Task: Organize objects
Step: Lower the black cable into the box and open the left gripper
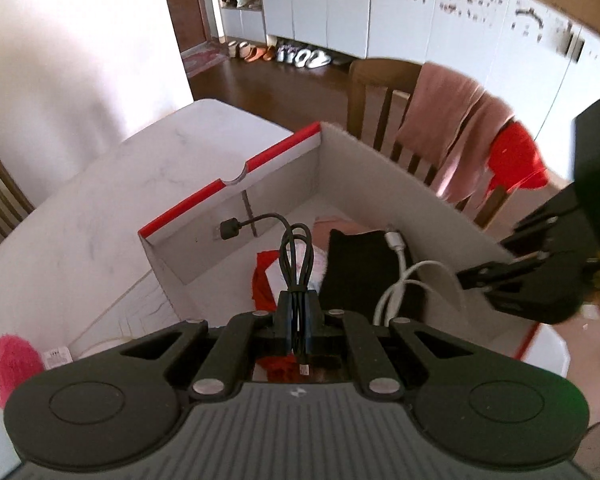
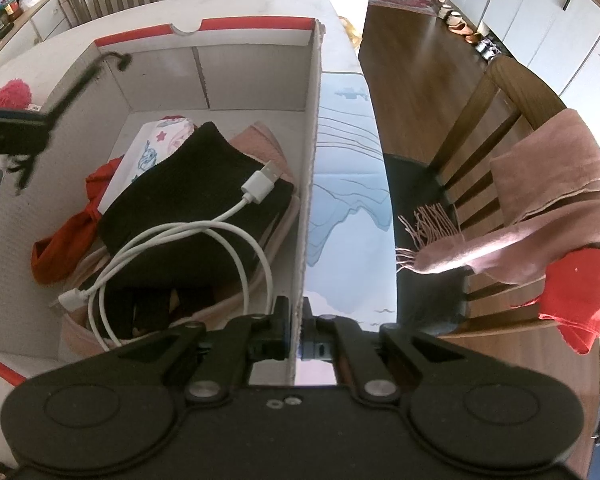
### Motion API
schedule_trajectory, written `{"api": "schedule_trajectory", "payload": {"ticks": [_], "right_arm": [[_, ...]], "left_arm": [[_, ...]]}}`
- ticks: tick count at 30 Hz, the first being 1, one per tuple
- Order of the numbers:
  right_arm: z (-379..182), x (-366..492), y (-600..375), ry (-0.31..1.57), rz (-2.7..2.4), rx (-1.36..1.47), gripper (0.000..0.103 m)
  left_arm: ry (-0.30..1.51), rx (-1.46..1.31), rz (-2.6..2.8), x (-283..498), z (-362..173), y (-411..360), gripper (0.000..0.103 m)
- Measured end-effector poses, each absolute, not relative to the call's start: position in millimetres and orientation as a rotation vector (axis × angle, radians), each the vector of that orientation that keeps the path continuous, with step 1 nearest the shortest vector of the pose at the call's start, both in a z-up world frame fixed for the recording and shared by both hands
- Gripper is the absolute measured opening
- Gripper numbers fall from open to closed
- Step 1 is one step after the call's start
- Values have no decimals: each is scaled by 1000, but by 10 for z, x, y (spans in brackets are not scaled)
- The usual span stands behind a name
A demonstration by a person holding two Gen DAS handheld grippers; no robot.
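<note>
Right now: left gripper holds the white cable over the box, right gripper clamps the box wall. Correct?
Not quite. The left gripper holds a bundled black cable, as the left wrist view shows. The white cable already lies inside the box on a black cloth. The right gripper does clamp the box wall.

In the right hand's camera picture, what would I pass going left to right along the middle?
Red cloth → black cloth → white cable → box wall → blue lid → chair → pink scarf.
</note>
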State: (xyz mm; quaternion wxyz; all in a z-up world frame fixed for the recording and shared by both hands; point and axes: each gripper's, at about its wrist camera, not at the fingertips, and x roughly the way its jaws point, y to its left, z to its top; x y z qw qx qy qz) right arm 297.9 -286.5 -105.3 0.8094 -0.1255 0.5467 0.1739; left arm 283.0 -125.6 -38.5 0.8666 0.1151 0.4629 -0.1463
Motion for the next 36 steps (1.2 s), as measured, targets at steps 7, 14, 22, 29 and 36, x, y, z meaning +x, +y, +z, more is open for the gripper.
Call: {"api": "schedule_trajectory", "payload": {"ticks": [7,14,22,29,36], "right_arm": [[-1052,2978,-2877,1167,376,-264,2],[-1052,2983,-2879,1168,378,-260,2],[-1053,2983,-2880,1168,377,-256,2],[-1061,2980,-2874,1170,375,-254,2],[-1073,3006,-2888,1180,373,-242,2]], "left_arm": [[1042,296,-286,3072,-691,-1377,5],[1111,277,-272,3204,-922,-1409,5],[1148,226,-260,3264,-1020,-1339,5],[1131,238,-252,3239,-995,-1388,9],[1106,169,-264,3151,-861,-1325,12]]}}
